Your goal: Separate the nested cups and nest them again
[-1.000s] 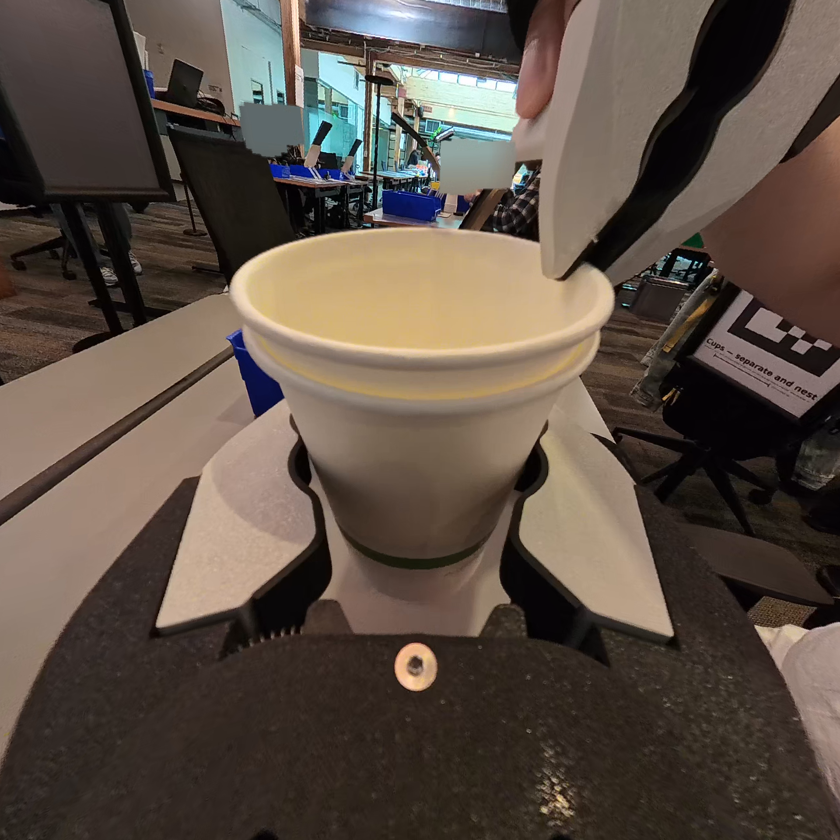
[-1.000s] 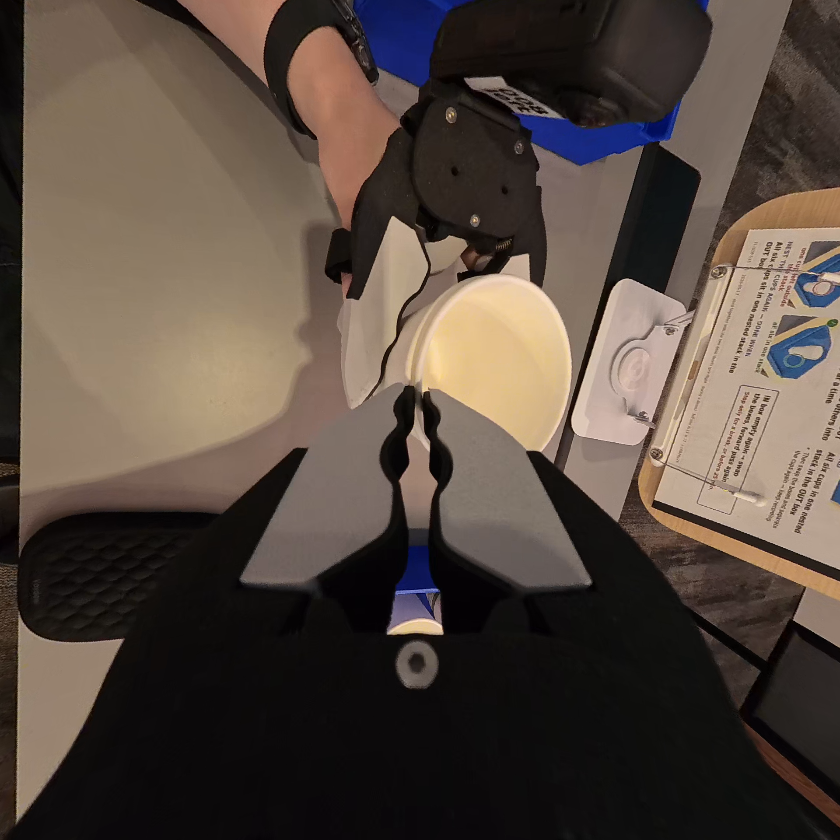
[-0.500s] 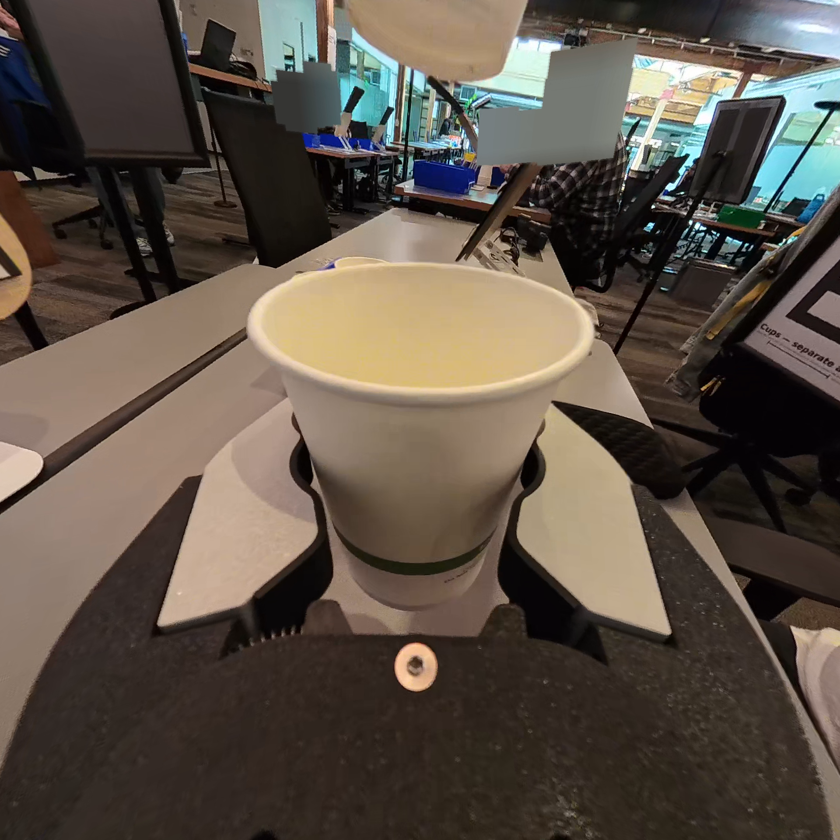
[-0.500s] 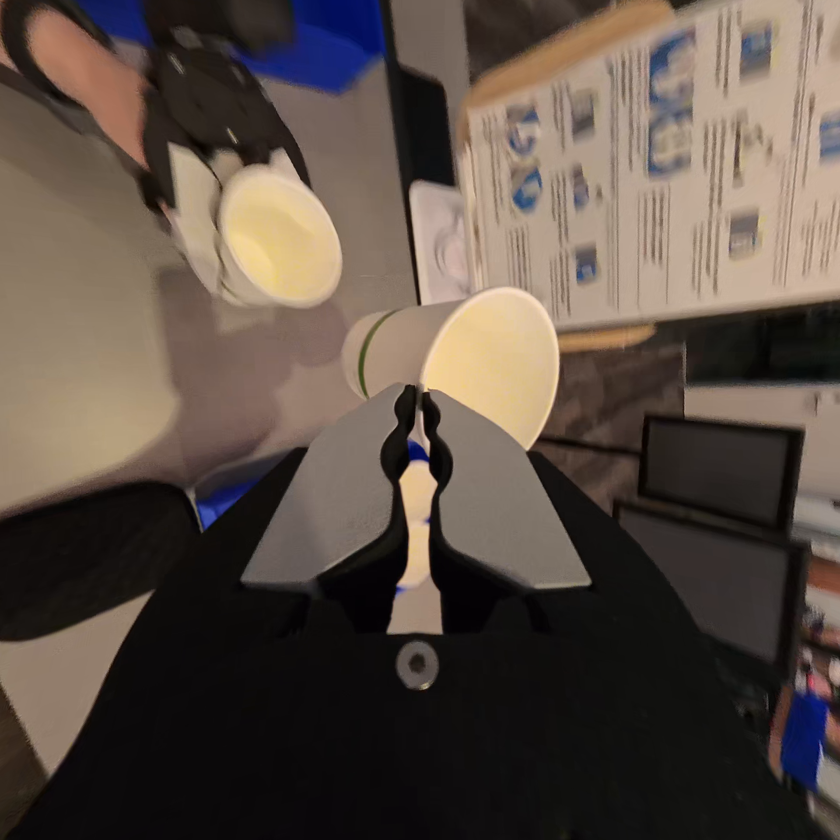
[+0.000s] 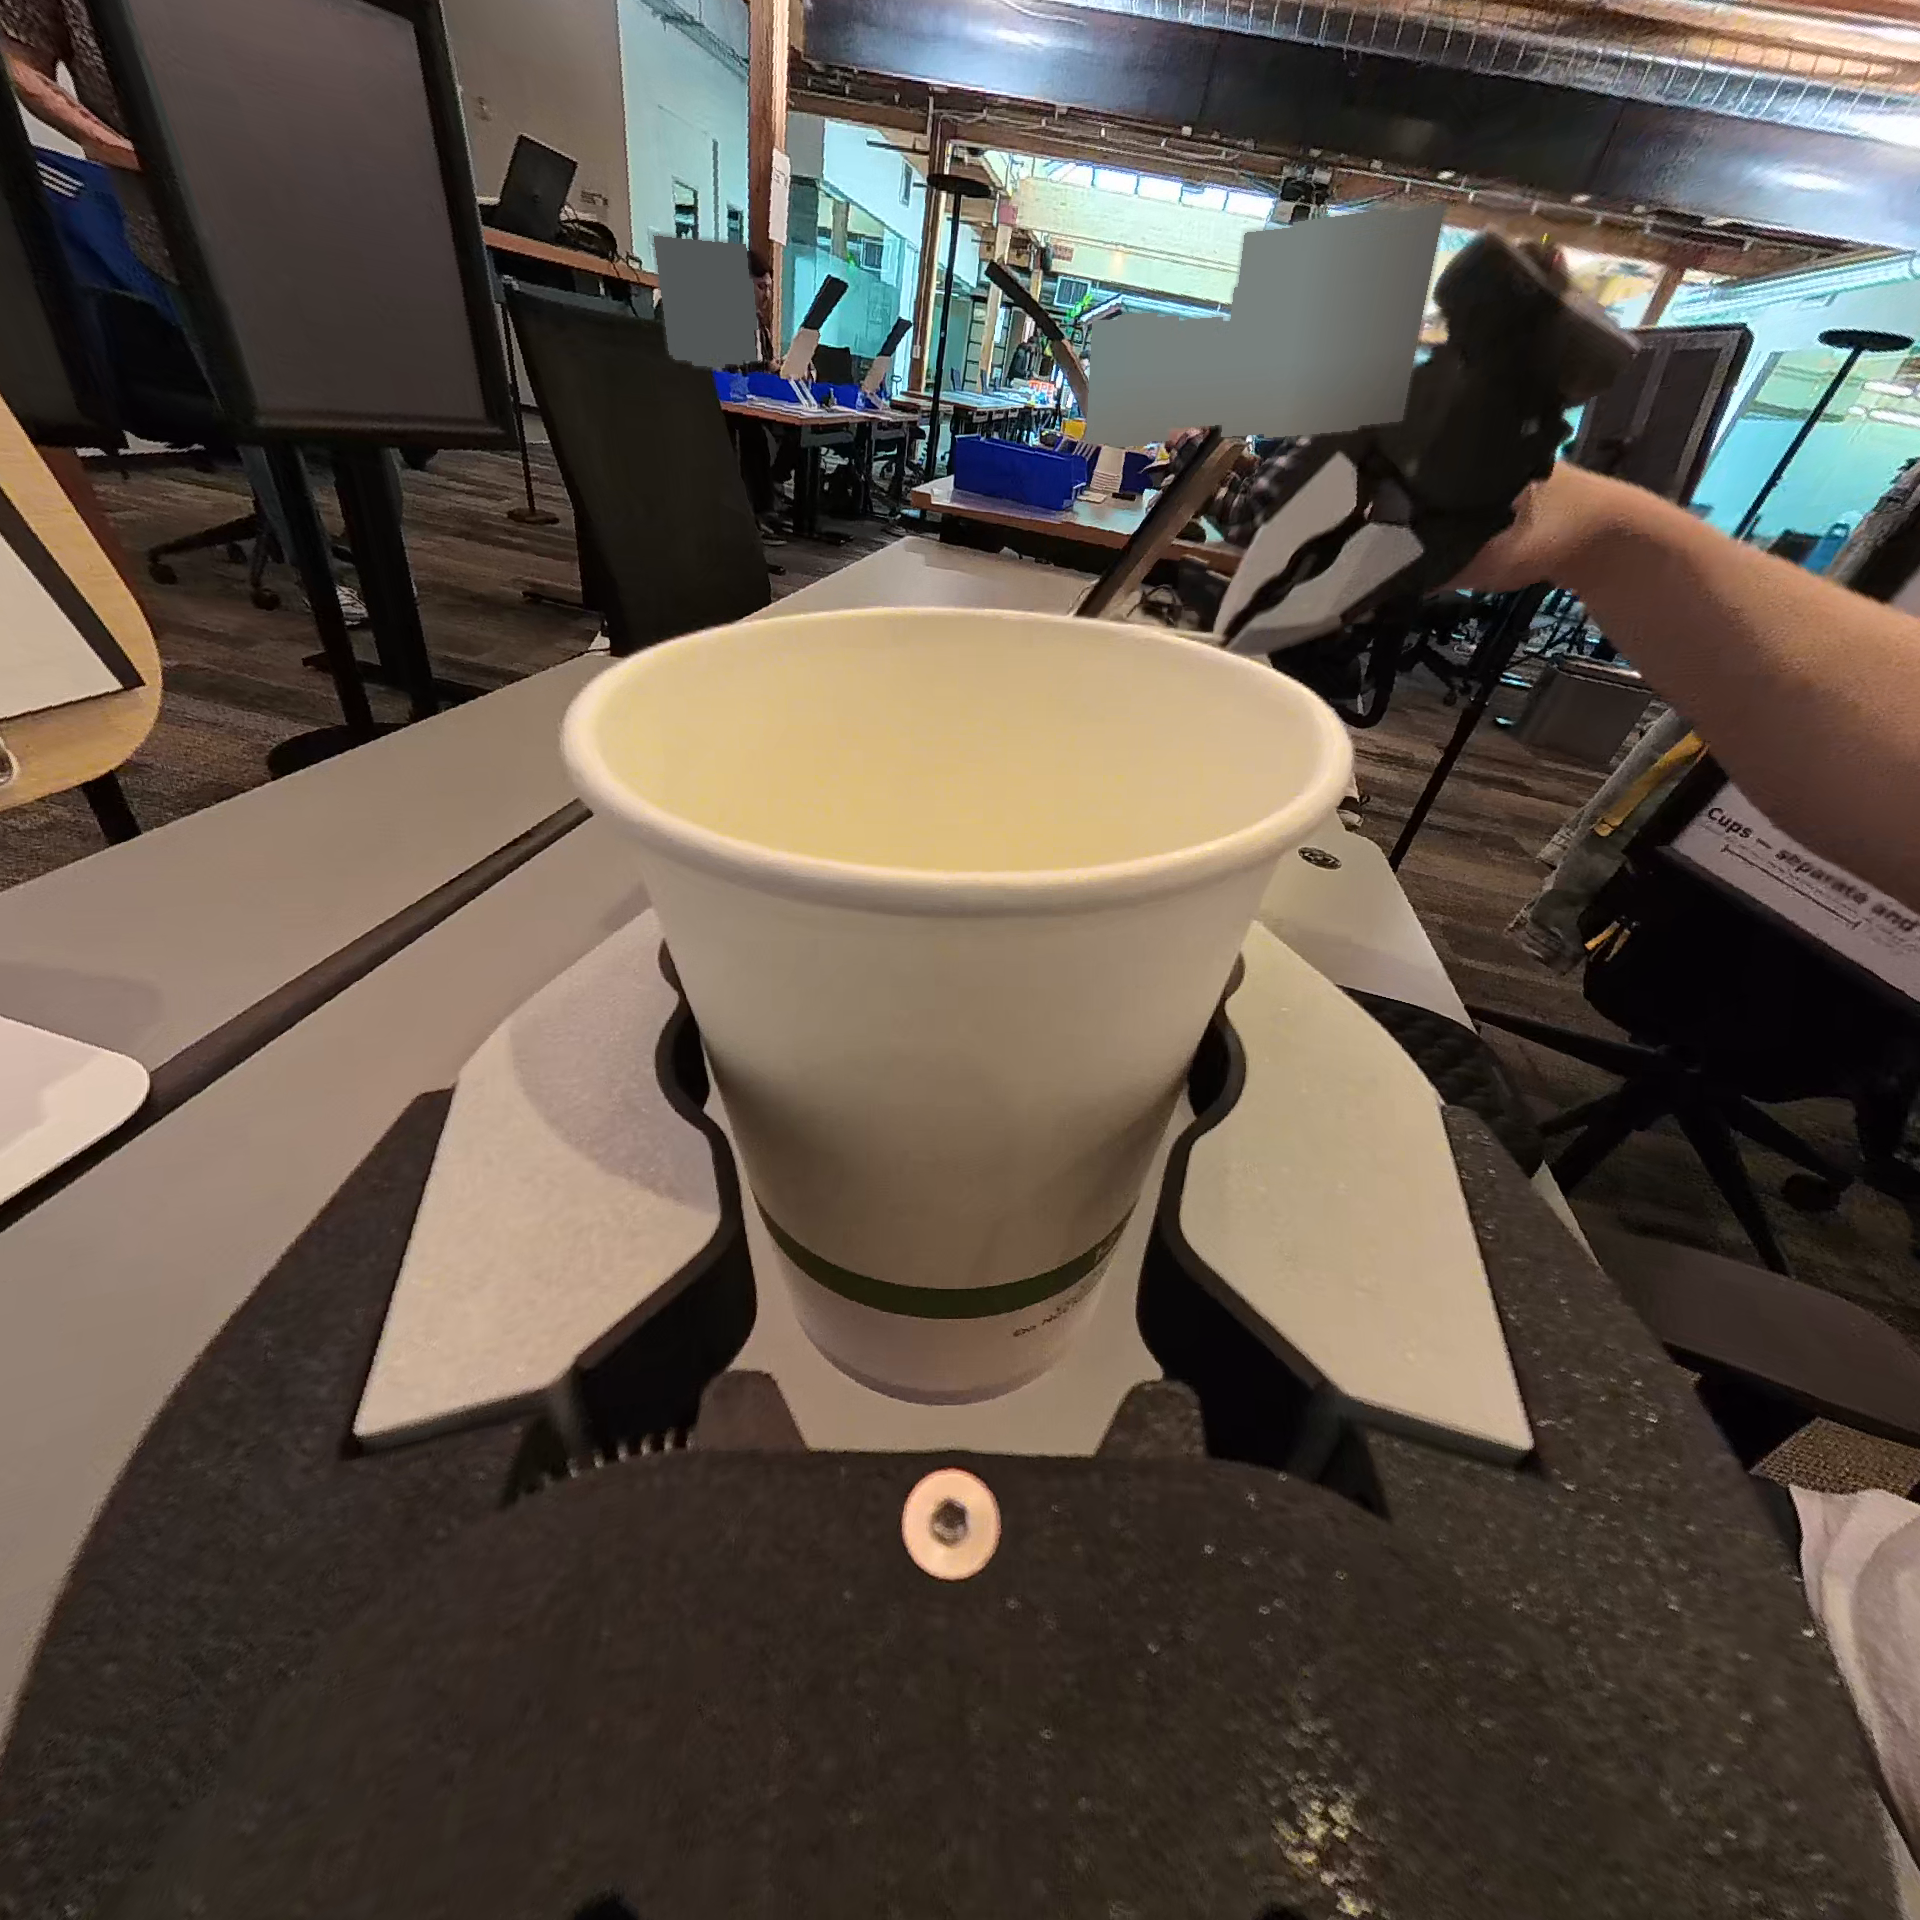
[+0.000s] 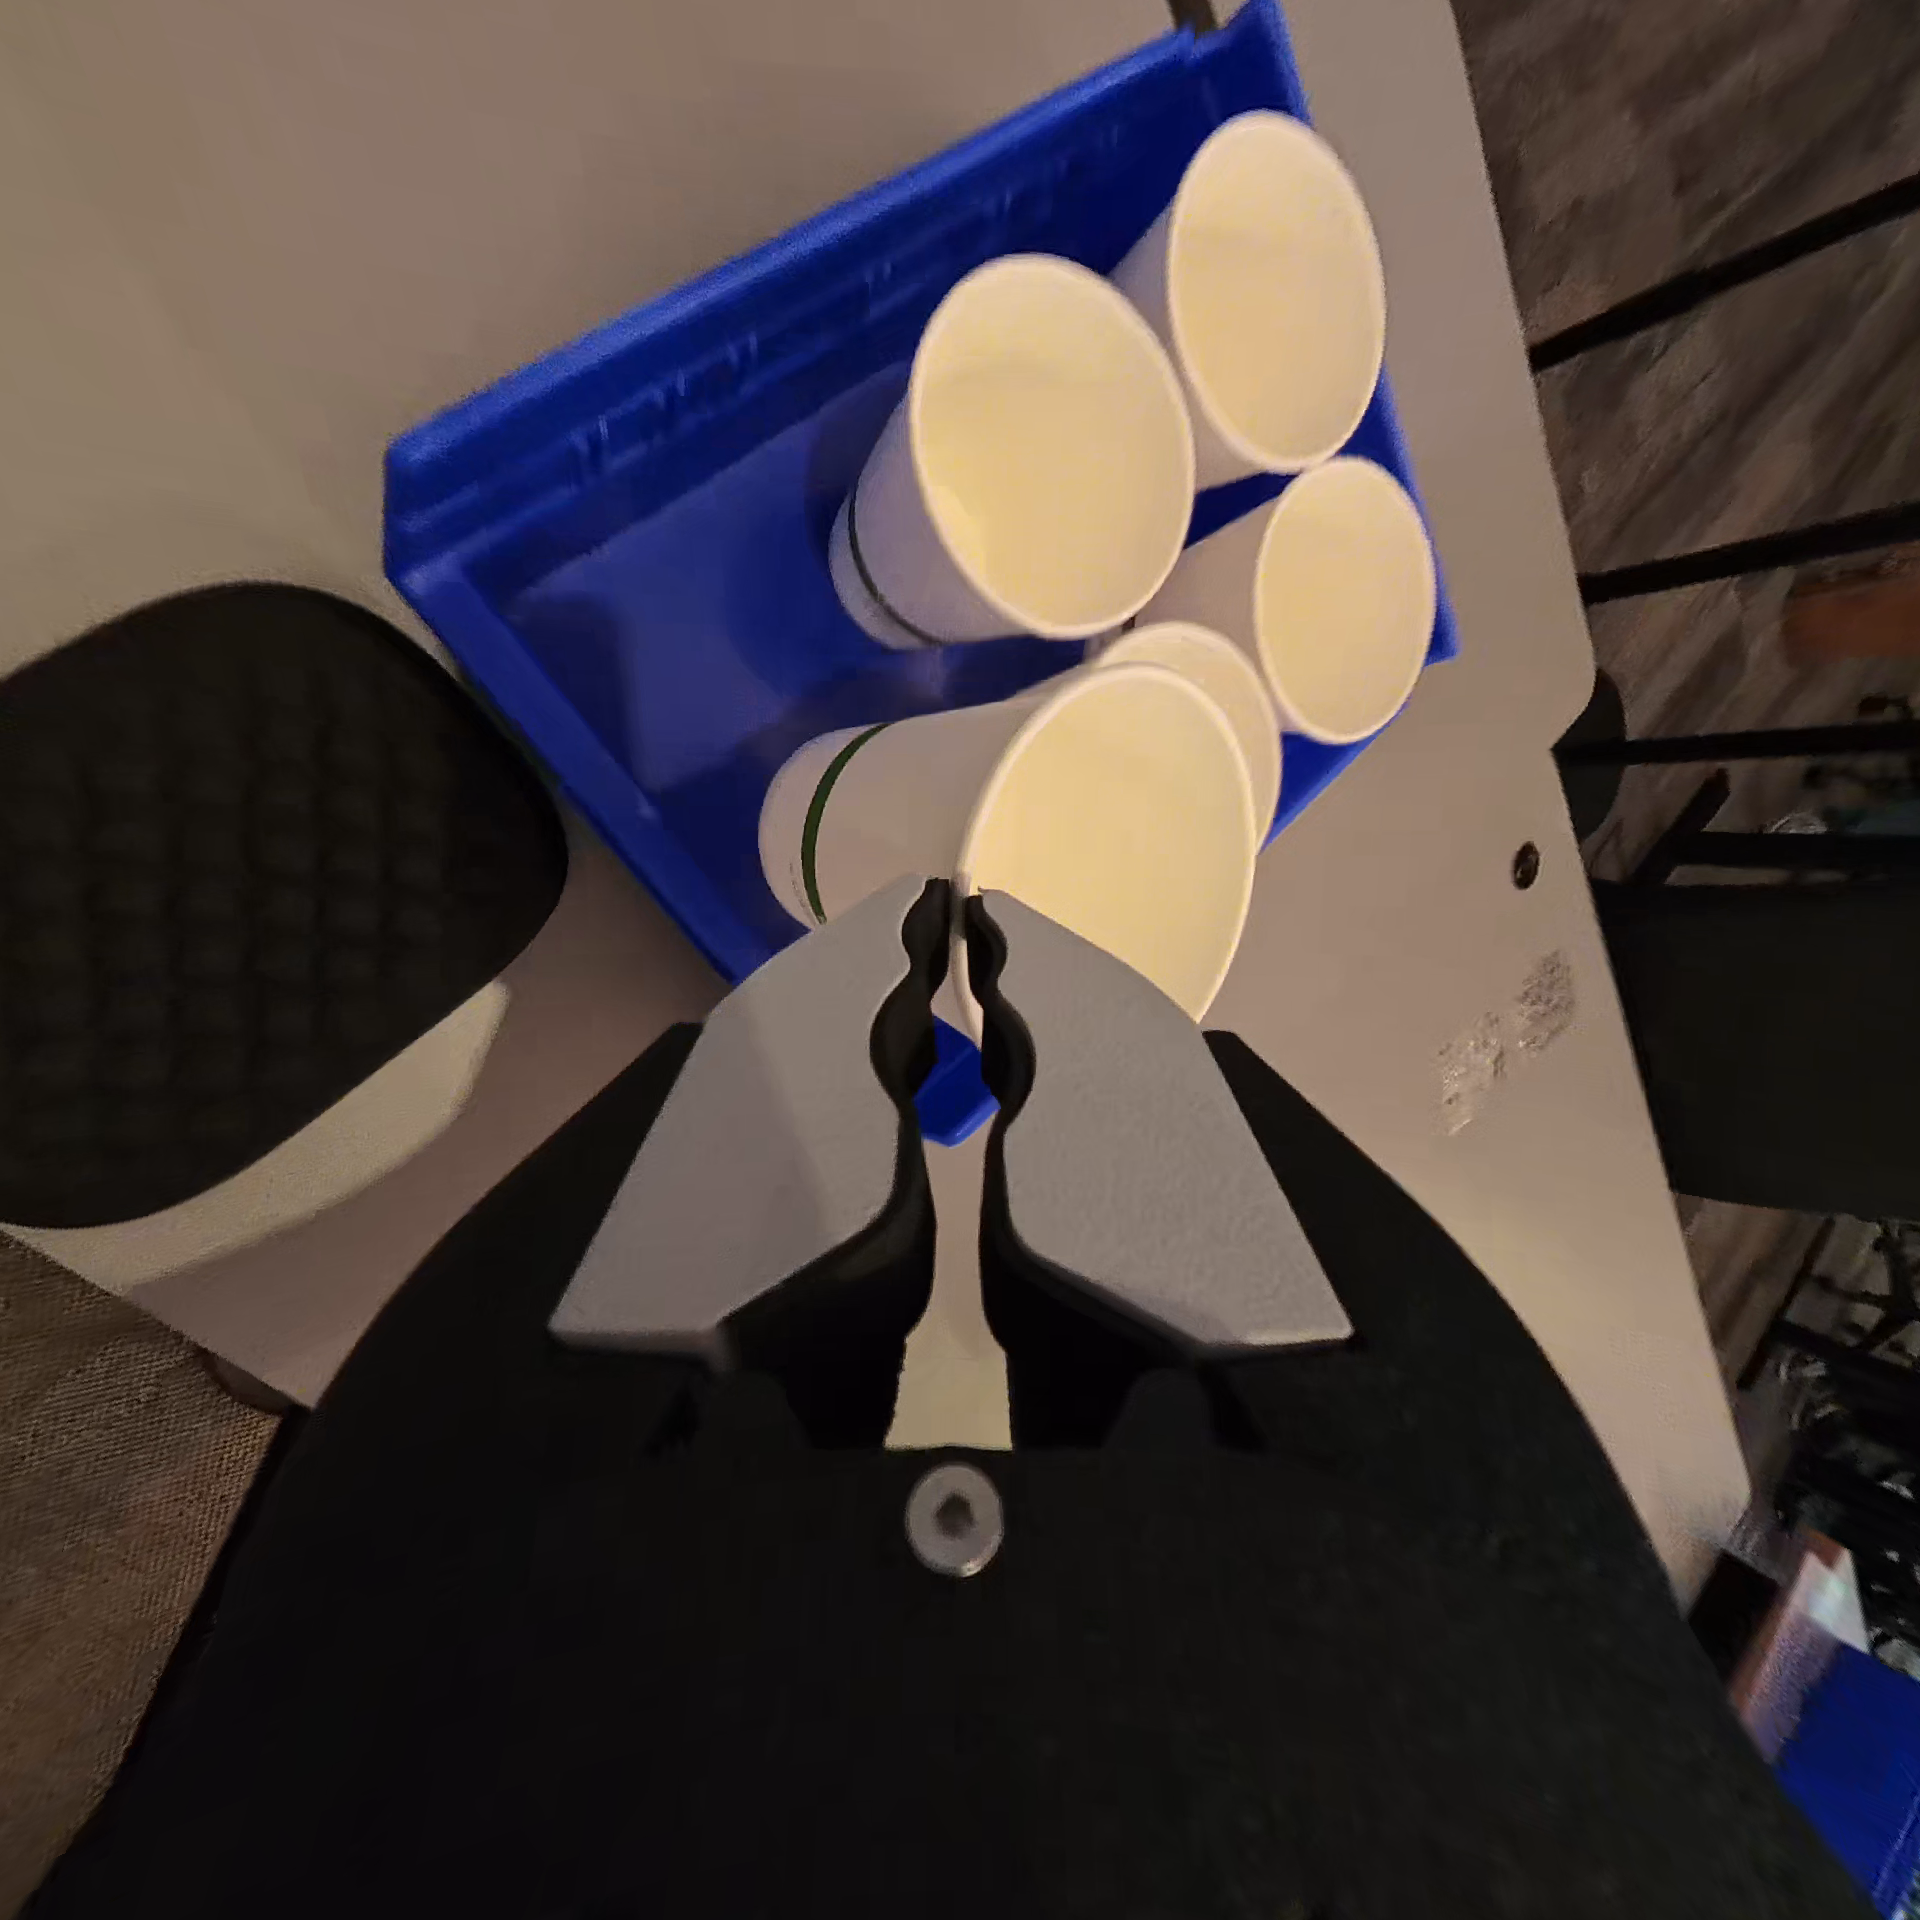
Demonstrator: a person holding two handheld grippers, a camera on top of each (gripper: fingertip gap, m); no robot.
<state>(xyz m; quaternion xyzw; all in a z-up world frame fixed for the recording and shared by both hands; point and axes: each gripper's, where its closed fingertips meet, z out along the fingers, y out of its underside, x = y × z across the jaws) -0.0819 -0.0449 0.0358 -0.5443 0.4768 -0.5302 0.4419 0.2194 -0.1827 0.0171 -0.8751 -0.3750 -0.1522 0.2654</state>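
Your right tool point(image 6: 951, 904) is clenched on the rim of a separated cup point(image 6: 1039, 831), held above the blue bin point(image 6: 623, 540) beside four loose cups. Lower it base-first into the bare part of the bin and release only once it stands. Its long axis is tilted, mouth toward the camera. Your left tool point(image 5: 951, 1132) grasps an upright cup point(image 5: 951, 1018), mouth up, over the desk point(image 5: 260, 914).

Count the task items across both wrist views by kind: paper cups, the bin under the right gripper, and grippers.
Paper cups: 6 (one held in the left gripper, one pinched at its rim by the right gripper, four in the bin)
Blue bin: 1
Grippers: 2
Total: 9
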